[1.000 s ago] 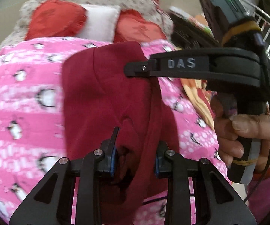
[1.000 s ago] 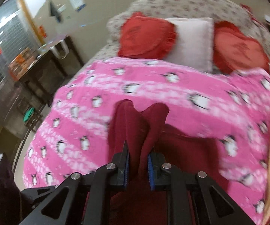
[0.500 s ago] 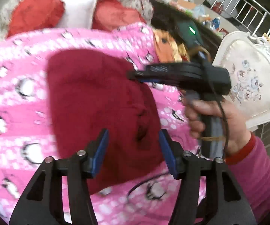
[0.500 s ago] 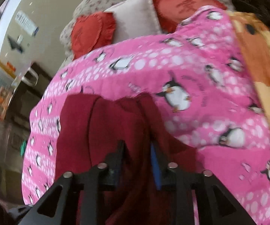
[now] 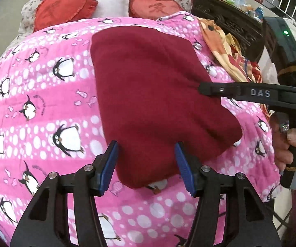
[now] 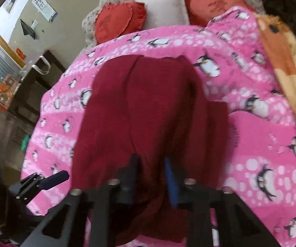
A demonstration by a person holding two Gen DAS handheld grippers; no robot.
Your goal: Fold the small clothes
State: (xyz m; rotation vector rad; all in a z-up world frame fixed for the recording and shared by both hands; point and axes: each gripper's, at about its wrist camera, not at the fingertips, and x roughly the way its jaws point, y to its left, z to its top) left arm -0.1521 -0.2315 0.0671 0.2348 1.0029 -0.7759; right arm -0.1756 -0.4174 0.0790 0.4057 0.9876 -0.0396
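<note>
A dark red garment [image 5: 152, 94] lies folded and flat on the pink penguin blanket [image 5: 34, 94]. My left gripper [image 5: 146, 164] is open and empty, its jaws spread over the garment's near edge. My right gripper [image 5: 204, 88] comes in from the right, its tip at the garment's right edge. In the right wrist view the garment [image 6: 148, 107] lies under my right gripper [image 6: 151, 173], whose jaws stand a little apart over the cloth; the view is blurred. The left gripper's finger [image 6: 53, 180] shows at lower left.
Two red heart cushions [image 5: 63, 8] and a white pillow [image 5: 110, 2] lie at the bed's head. An orange patterned cloth [image 5: 230, 49] lies at the right edge beside a dark carved headboard [image 5: 226, 18]. A dark side table [image 6: 30, 86] stands left of the bed.
My left gripper let go of the garment, opened wide and drew back. The right gripper laid its fold down and its jaws parted. The garment now lies flat.
</note>
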